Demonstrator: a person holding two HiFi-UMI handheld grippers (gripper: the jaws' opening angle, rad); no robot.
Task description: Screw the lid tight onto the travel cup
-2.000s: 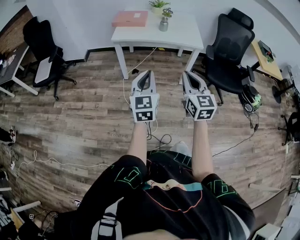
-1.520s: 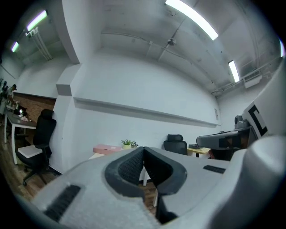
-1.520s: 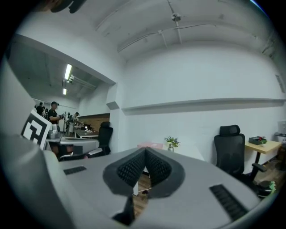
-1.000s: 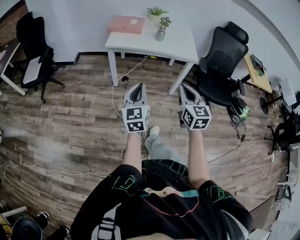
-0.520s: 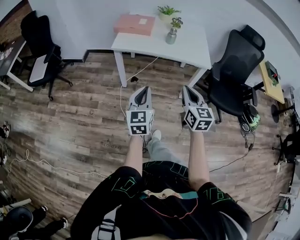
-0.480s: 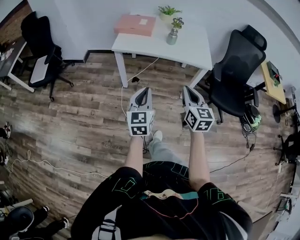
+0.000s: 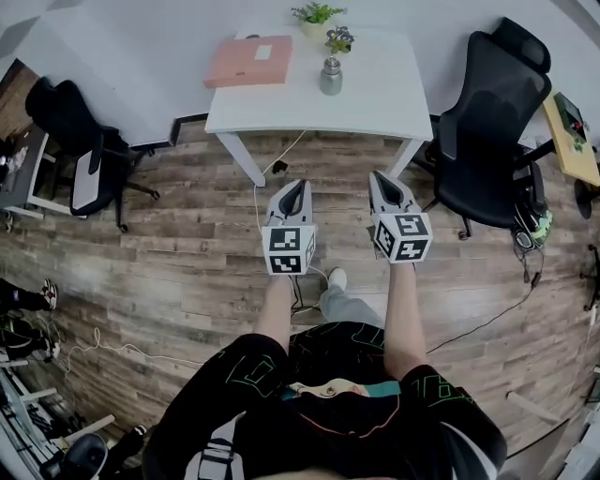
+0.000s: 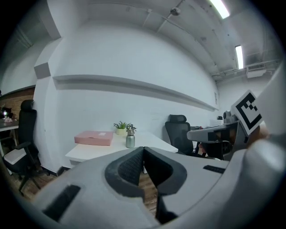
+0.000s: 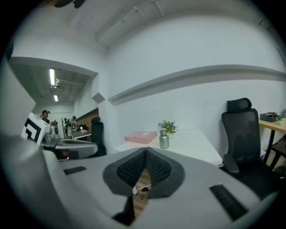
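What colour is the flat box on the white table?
The box is salmon pink. It shows best in the head view.

The bench (image 7: 375, 94) stood by the far wall. On it the flat box (image 7: 249, 61) lay at the left and the travel cup (image 7: 331, 77) near the middle, with potted plants (image 7: 316, 14) behind the cup. An office chair (image 7: 487, 112) stood right of the bench, and a second chair (image 7: 75, 131) well to its left. The left tool (image 7: 295, 186) and right tool (image 7: 381, 176) were side by side before the bench.
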